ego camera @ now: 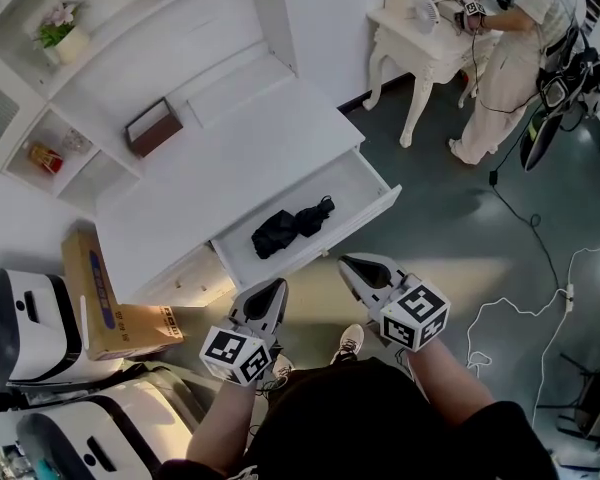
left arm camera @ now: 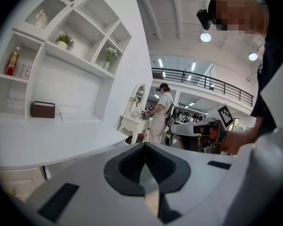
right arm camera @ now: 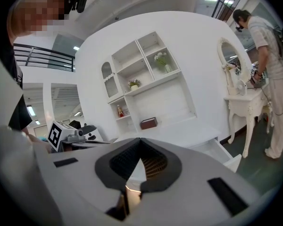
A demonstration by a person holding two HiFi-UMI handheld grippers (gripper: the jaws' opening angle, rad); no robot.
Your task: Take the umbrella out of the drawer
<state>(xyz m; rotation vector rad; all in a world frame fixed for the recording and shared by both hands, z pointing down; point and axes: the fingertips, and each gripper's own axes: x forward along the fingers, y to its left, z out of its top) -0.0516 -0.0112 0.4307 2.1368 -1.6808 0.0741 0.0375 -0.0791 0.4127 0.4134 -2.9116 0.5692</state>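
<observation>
While both grippers wait short of the white desk point(ego camera: 230, 158), the task's umbrella is untouched. At nine o'clock in the head view a cardboard box point(ego camera: 105, 308) leans by the desk's side.

The left gripper point(ego camera: 272, 288), at six o'clock, points up-frame toward the drawer and dips slightly below level. Its jaws are pressed together on nothing.

The black folded umbrella point(ego camera: 293, 226) lies just above it at twelve o'clock, flat inside the open drawer point(ego camera: 358, 180) near the front wall. It looks light, with loose, soft fabric over a stiff core, so the cloth may bunch or slip. A hold across the middle of the bundle seems safest. The narrower end toward two o'clock may be the handle, but that is unclear.

The right gripper point(ego camera: 352, 264) sits beside the drawer front, angled toward eleven o'clock, with its jaws also closed and empty. Both forearms reach forward from the body.

At one o'clock, another person point(ego camera: 510, 48) stands at a dressing table.
</observation>
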